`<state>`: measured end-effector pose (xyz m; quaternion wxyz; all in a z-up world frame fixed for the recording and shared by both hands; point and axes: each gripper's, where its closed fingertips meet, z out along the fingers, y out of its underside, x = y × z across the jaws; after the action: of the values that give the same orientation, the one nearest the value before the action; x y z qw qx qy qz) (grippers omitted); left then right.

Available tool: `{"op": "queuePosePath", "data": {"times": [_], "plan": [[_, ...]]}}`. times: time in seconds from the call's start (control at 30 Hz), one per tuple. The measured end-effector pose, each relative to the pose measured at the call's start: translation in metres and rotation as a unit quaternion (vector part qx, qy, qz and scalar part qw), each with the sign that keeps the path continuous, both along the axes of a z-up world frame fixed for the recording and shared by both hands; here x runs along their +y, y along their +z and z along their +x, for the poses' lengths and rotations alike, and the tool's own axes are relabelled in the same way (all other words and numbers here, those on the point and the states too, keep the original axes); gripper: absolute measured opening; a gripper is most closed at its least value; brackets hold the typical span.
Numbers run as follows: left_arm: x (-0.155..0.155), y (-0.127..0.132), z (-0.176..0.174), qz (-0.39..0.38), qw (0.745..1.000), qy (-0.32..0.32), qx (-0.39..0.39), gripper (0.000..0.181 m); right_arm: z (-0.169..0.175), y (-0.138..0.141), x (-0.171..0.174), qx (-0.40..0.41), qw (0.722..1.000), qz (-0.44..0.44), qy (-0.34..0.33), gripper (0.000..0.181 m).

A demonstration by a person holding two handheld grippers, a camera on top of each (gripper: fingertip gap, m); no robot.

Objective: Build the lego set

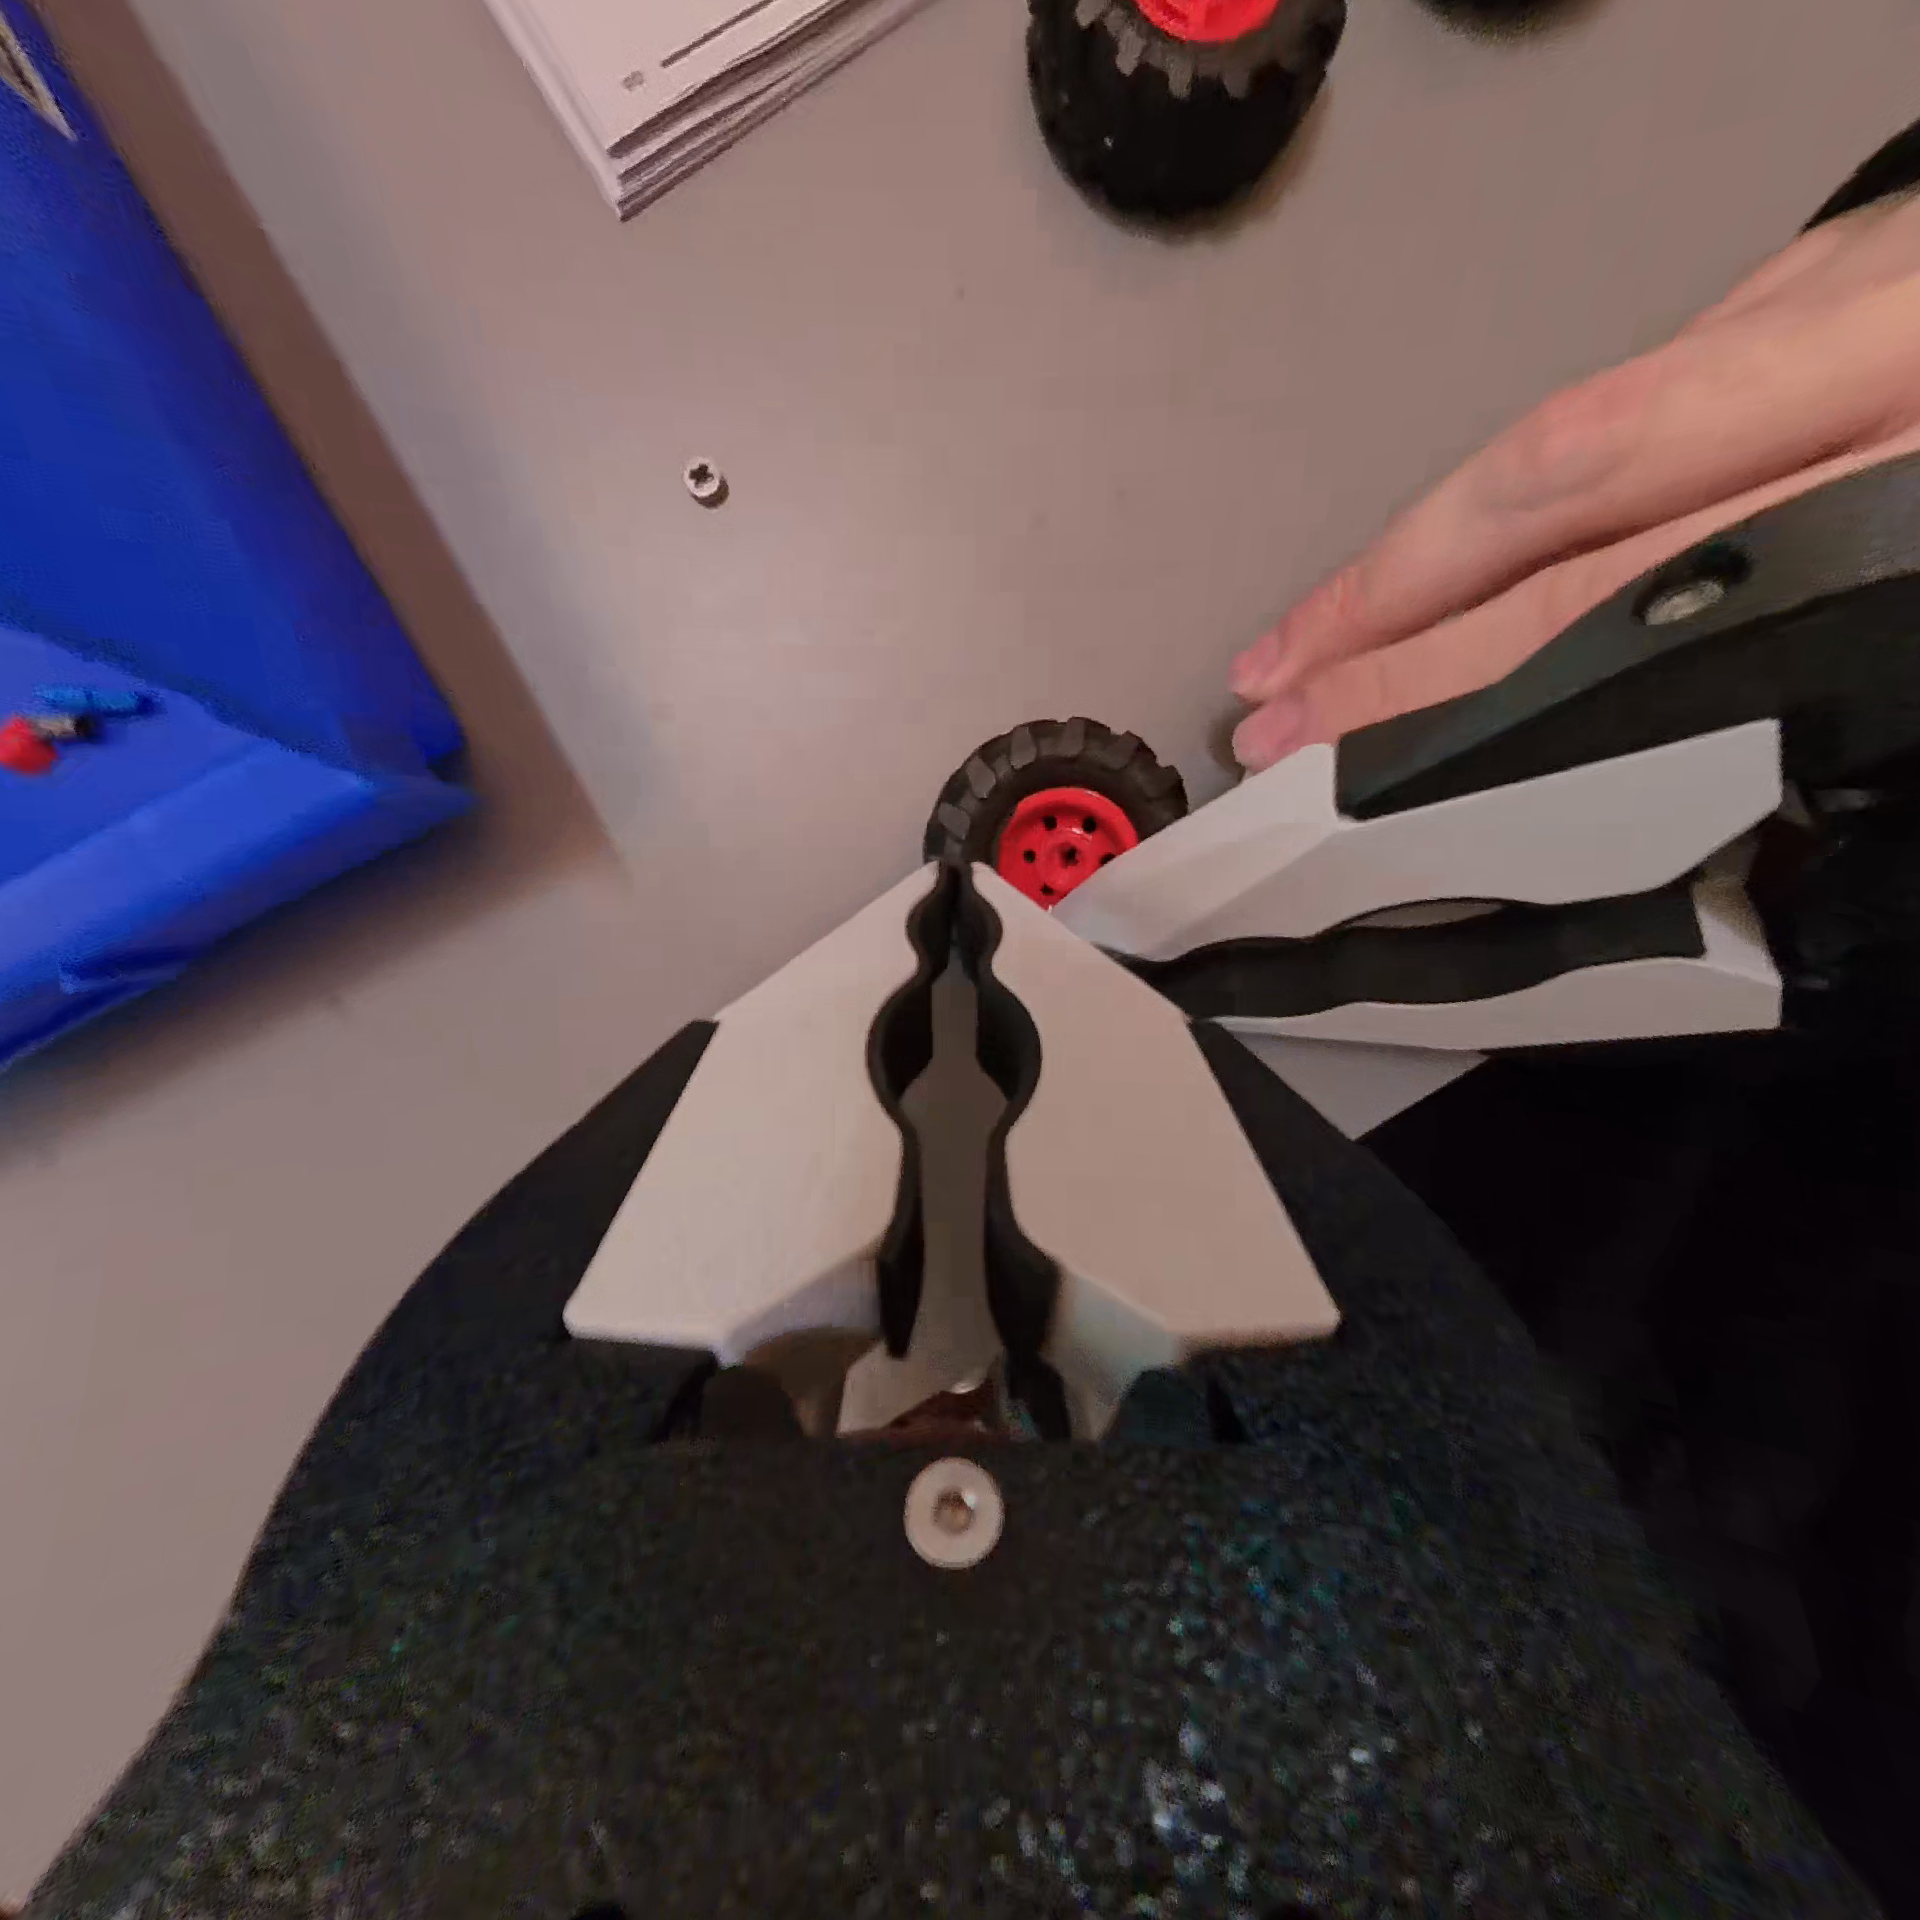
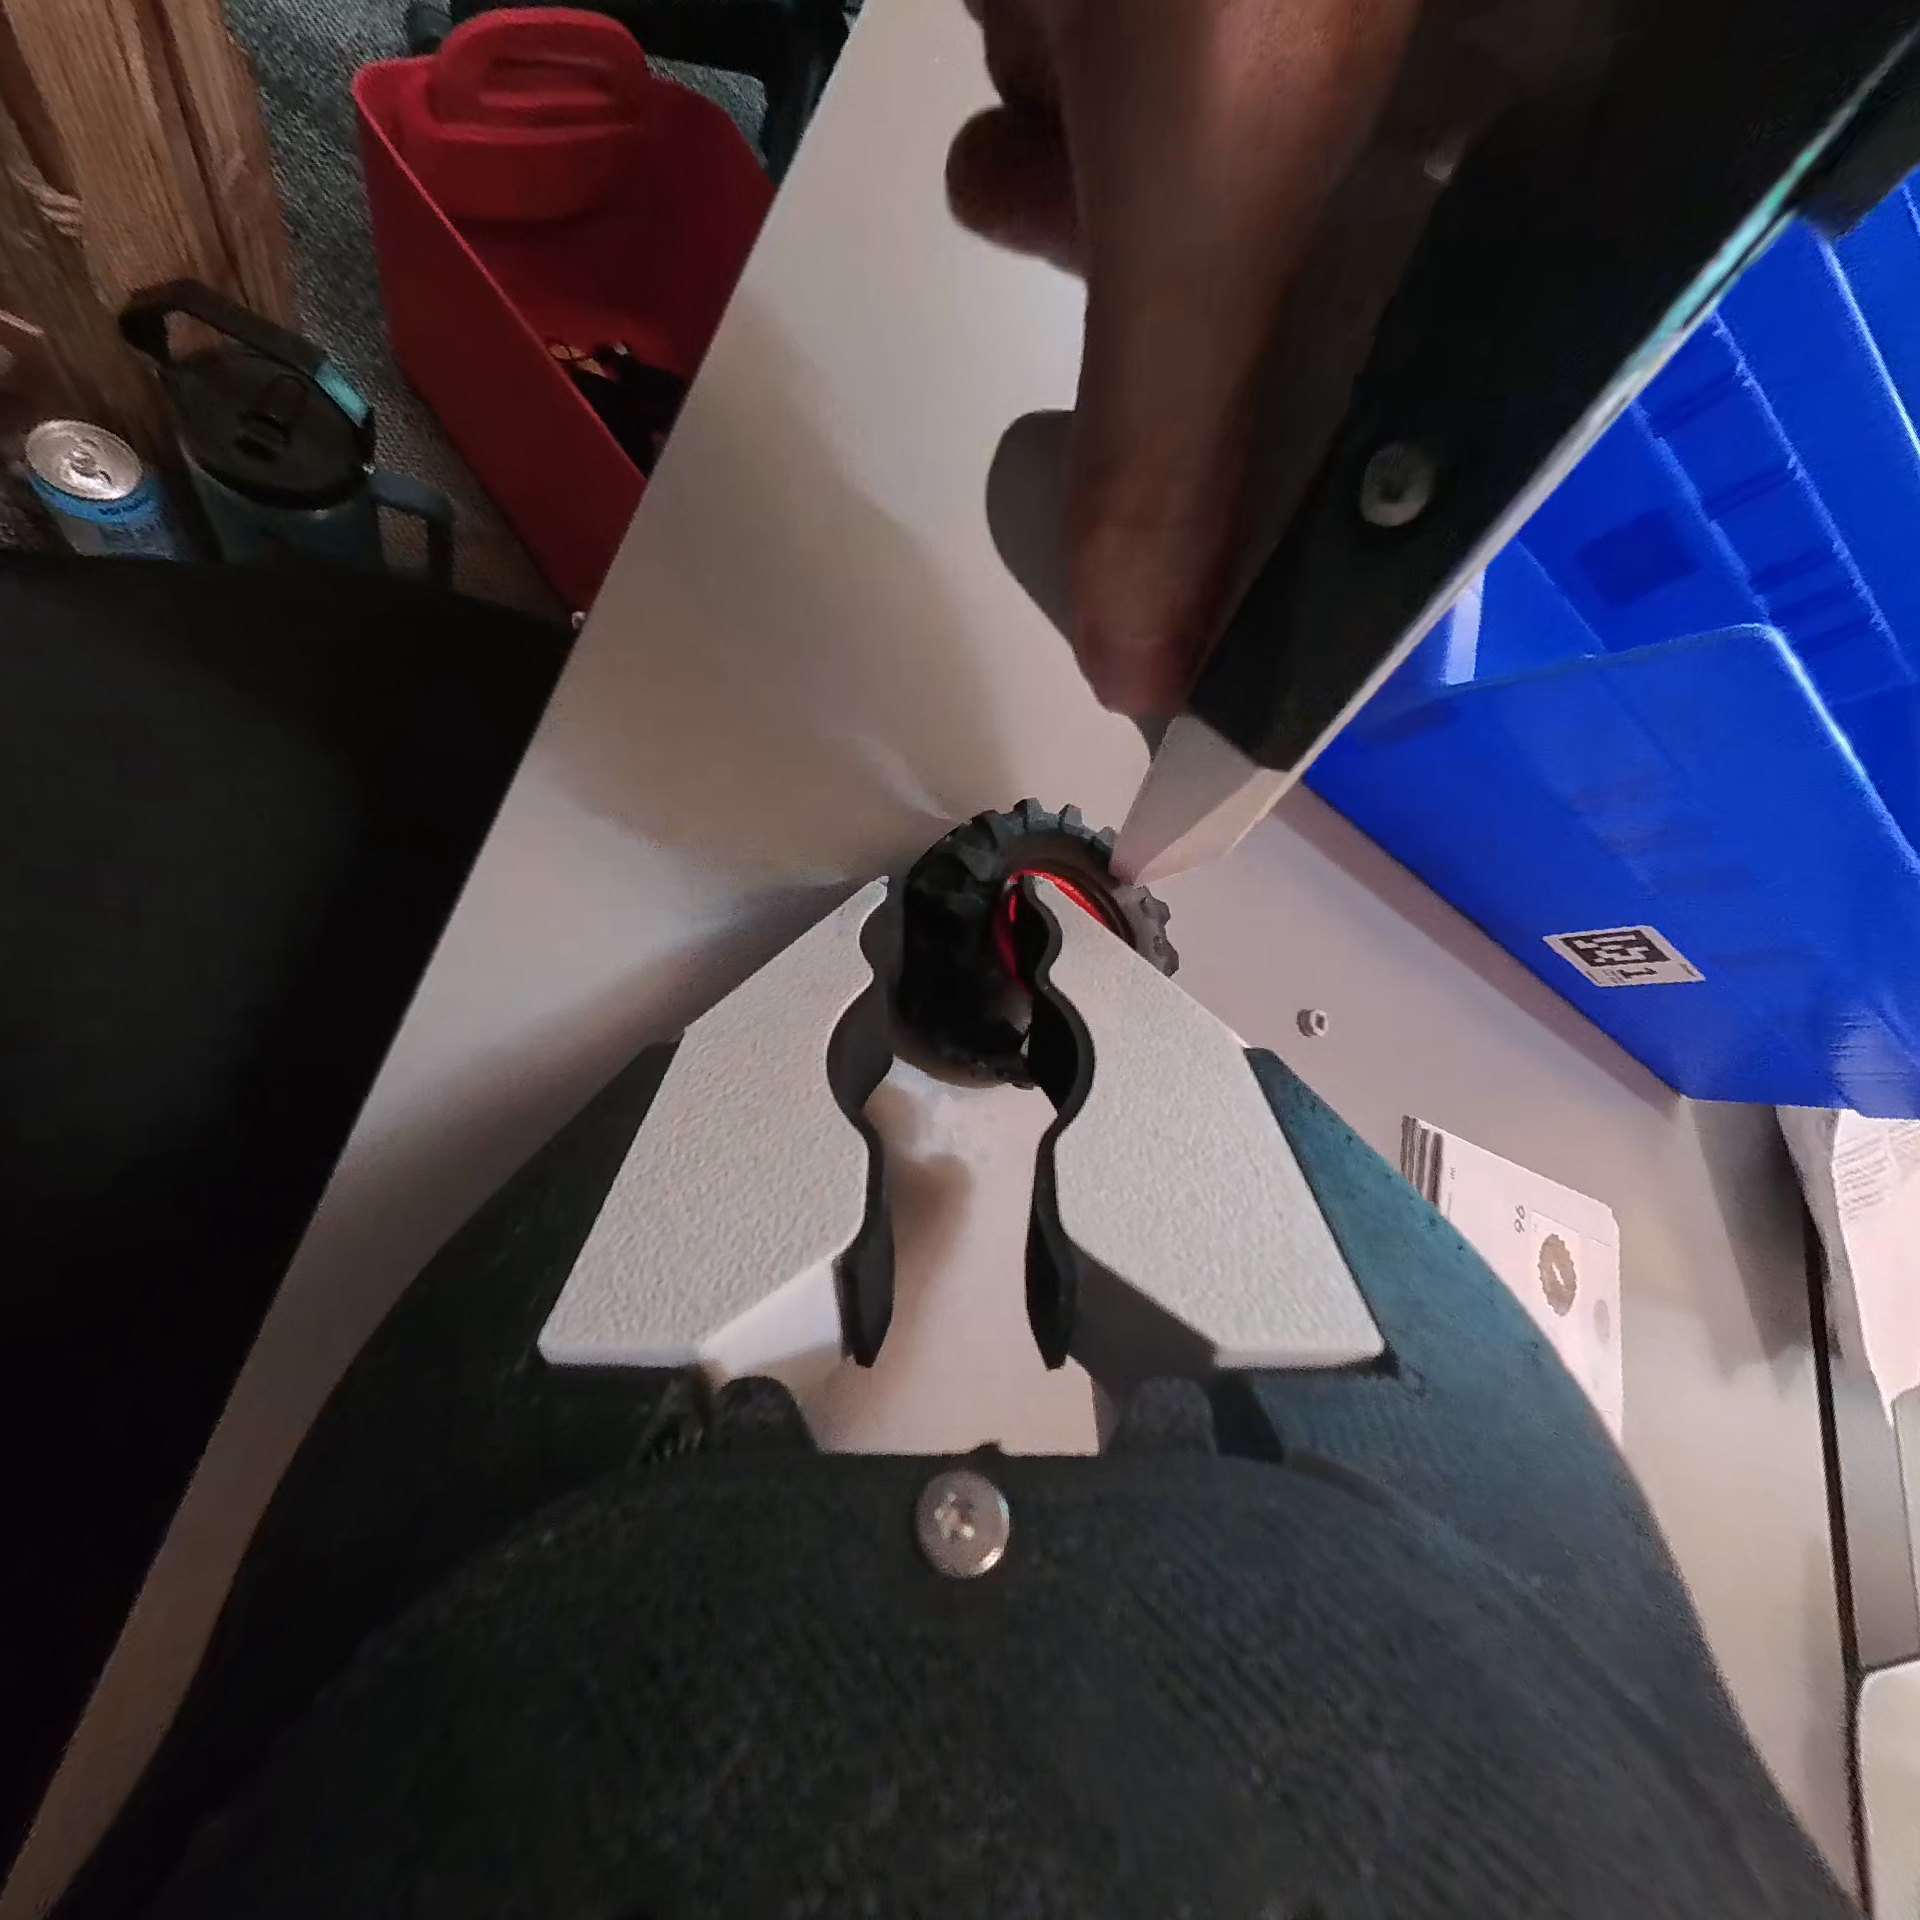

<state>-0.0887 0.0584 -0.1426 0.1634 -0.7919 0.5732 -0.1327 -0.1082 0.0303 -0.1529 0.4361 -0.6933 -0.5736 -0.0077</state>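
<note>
Pinching a small wheel (image 2: 1023,951) by tyre and red hub, our right gripper (image 2: 961,899) holds it on the table (image 1: 935,520); our left gripper (image 1: 956,883), jaws pressed together, touches its tread. Another wheel (image 1: 1174,104), a loose bushing (image 1: 707,483) (unfitted) and the booklet (image 1: 707,83) suggest we've barely started.
</note>
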Motion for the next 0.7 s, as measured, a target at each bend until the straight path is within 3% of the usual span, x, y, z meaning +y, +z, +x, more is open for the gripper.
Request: {"op": "queuePosePath", "data": {"times": [0.03, 0.2, 0.3, 0.57, 0.7], "plan": [[-0.002, 0.000, 0.001, 0.006, 1.000, -0.016, 0.004, 0.000, 0.000, 0.000, 0.000, 0.001, 1.000, 0.001, -0.001, 0.020], [-0.001, -0.007, 0.001, 0.047, 0.998, -0.044, 0.023, 0.022, 0.014, 0.006, 0.001, -0.005, 1.000, 0.001, 0.001, 0.030], [0.002, -0.005, 0.004, 0.075, 0.997, -0.034, 0.002, 0.022, 0.021, 0.004, 0.003, -0.005, 1.000, -0.012, 0.006, 0.039], [0.005, -0.004, 0.005, 0.056, 0.997, 0.026, -0.041, 0.012, 0.019, 0.000, -0.002, -0.087, 0.992, 0.036, 0.087, 0.032], [0.011, -0.007, 0.005, 0.077, 0.996, 0.024, -0.049, 0.026, 0.015, -0.001, -0.002, -0.097, 0.989, 0.047, 0.099, 0.028]]}}
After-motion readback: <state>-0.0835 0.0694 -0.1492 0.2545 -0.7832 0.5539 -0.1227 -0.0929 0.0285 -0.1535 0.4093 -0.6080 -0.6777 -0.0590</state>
